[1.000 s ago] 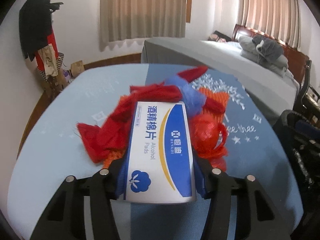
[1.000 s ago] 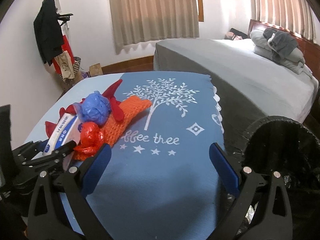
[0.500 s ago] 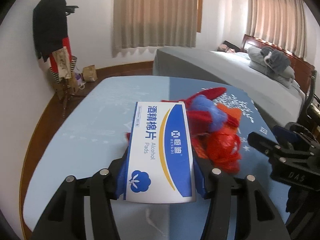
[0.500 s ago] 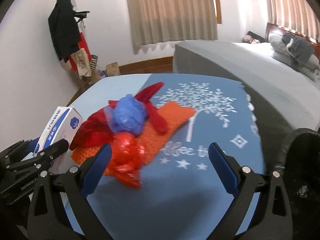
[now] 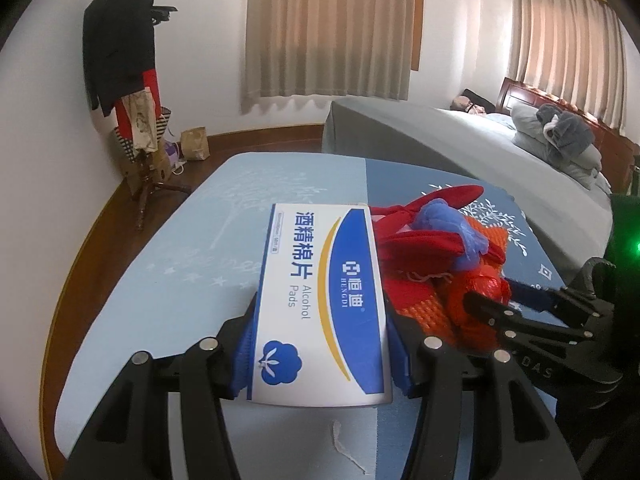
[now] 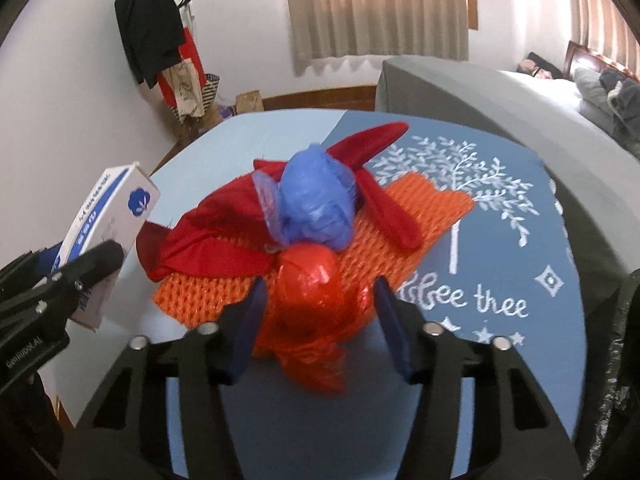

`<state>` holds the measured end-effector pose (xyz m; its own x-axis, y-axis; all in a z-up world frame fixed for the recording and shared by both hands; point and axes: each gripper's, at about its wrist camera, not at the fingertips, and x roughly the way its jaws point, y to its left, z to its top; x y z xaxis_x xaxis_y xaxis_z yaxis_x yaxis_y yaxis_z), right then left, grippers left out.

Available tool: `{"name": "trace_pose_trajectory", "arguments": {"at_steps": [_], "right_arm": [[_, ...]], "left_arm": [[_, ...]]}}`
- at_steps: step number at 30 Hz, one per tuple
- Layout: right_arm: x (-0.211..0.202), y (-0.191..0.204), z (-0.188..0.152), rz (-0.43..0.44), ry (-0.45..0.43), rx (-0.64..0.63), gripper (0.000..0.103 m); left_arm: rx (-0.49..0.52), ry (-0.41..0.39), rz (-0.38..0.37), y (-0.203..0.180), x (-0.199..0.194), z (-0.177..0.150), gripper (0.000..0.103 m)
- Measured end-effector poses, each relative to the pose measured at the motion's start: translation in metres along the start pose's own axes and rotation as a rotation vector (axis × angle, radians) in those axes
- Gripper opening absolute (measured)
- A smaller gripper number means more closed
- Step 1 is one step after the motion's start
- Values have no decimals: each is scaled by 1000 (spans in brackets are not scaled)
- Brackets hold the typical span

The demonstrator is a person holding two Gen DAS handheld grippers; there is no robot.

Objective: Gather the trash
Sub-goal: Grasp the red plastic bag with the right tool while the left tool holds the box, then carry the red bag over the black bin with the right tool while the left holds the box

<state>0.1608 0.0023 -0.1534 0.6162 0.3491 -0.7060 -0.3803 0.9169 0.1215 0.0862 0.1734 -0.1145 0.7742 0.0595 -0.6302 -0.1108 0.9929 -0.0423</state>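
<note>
My left gripper (image 5: pixel 320 344) is shut on a white and blue box of alcohol pads (image 5: pixel 320 300) and holds it above the table's left part; the box also shows in the right wrist view (image 6: pixel 108 236). My right gripper (image 6: pixel 316 320) is open, its jaws on either side of a crumpled red plastic bag (image 6: pixel 310 292). Behind that lie a crumpled blue plastic bag (image 6: pixel 316 204), red cloth (image 6: pixel 208 236) and orange foam netting (image 6: pixel 412 216). In the left wrist view the right gripper's fingers (image 5: pixel 500 312) sit at the red bag (image 5: pixel 476 292).
The table wears a blue cloth (image 6: pixel 500 240) printed with a white tree. A black trash bag (image 6: pixel 624 360) stands at the right edge. A bed (image 5: pixel 460 140) lies beyond the table, a coat stand (image 5: pixel 128 80) at the far left. A small paper scrap (image 5: pixel 344 444) lies below the box.
My left gripper has lifted the box up and to the left, away from the pile. My right gripper has moved in and narrowed around the red bag.
</note>
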Motion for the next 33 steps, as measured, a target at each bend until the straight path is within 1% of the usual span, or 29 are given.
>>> {"name": "trace_pose_trajectory", "arguments": {"at_steps": [1, 3, 7, 11, 16, 25, 33], "right_arm": [[0, 0, 0, 8, 5, -4, 34], [-1, 3, 0, 15, 2, -14, 32], [-10, 1, 1, 29, -12, -10, 32], [-28, -4, 1, 42, -37, 0, 32], [-49, -13, 1, 36, -66, 10, 32], [-90, -48, 1, -22, -134, 61, 32], [-128, -89, -9, -102, -186, 115, 32]], "left_arm": [[0, 0, 1, 0, 0, 0, 54], [-1, -1, 0, 0, -1, -1, 54], [1, -7, -2, -1, -3, 0, 54], [7, -14, -8, -6, -6, 3, 54], [22, -22, -25, -17, -10, 7, 54], [61, -44, -79, -49, -18, 14, 54], [118, -58, -170, -95, -20, 23, 54]]}}
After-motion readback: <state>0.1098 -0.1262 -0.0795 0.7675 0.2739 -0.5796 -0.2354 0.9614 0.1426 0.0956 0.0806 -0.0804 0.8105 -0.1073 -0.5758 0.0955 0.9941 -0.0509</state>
